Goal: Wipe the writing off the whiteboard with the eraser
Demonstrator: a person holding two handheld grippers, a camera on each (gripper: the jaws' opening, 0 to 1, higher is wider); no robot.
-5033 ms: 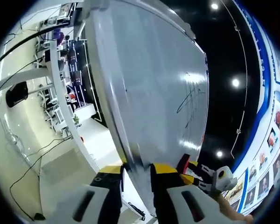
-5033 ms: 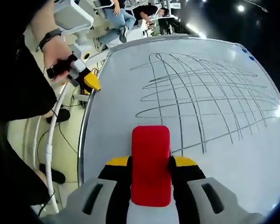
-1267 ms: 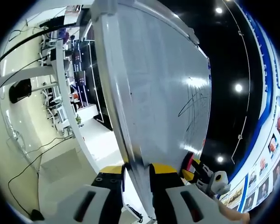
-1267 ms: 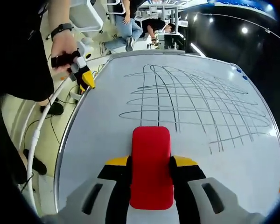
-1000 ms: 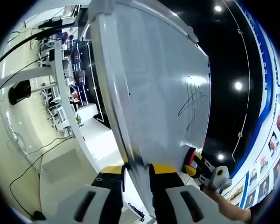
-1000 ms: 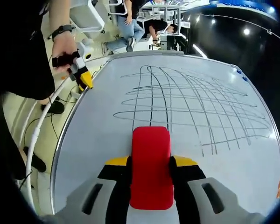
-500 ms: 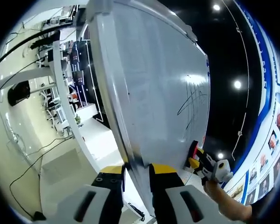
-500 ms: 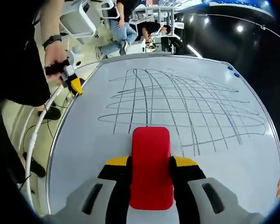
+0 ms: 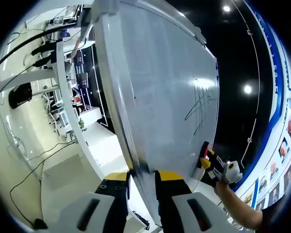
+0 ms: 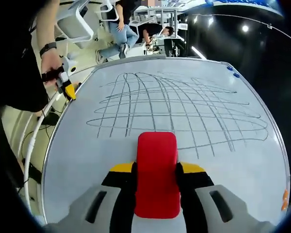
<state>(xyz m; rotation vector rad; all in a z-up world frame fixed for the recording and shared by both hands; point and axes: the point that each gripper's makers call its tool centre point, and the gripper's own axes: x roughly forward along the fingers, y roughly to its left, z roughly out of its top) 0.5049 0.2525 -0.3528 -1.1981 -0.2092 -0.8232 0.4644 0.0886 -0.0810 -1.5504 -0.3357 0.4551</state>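
Gripping the red eraser [image 10: 156,172] between its two yellow-tipped jaws, the right claw [image 10: 156,170] holds the block upright in the centre of the right gripper view, one jaw pressed to each long side. The eraser lies over the lower part of the whiteboard [image 10: 87,160], just below the writing; contact with the board surface cannot be confirmed. The writing [image 10: 177,114] is a grid of dark crossing lines that spans the middle of the board, and it is unwiped. Two small blue magnets [image 10: 231,72] sit near the far edge of the board. An orange object [image 10: 283,200] shows at the right edge.

The left claw [image 9: 141,180] is closed on the metal edge of the whiteboard [image 9: 155,82], one jaw on each side of the frame. In the left gripper view the board is seen almost edge-on, with the writing [image 9: 200,104] showing as a short cluster of dark strokes. The right claw [image 9: 207,159] appears low at the right of the same view, at the board's surface, with the red eraser [image 9: 204,149] between its jaws and a hand [image 9: 223,187] behind it.

In the right gripper view the left claw [image 10: 68,92] sits at the left edge of the board, held by a hand [image 10: 49,62] with a wristband. Seated people [image 10: 123,24] and desks show beyond the board. Cables [image 9: 34,170] lie on the pale floor.
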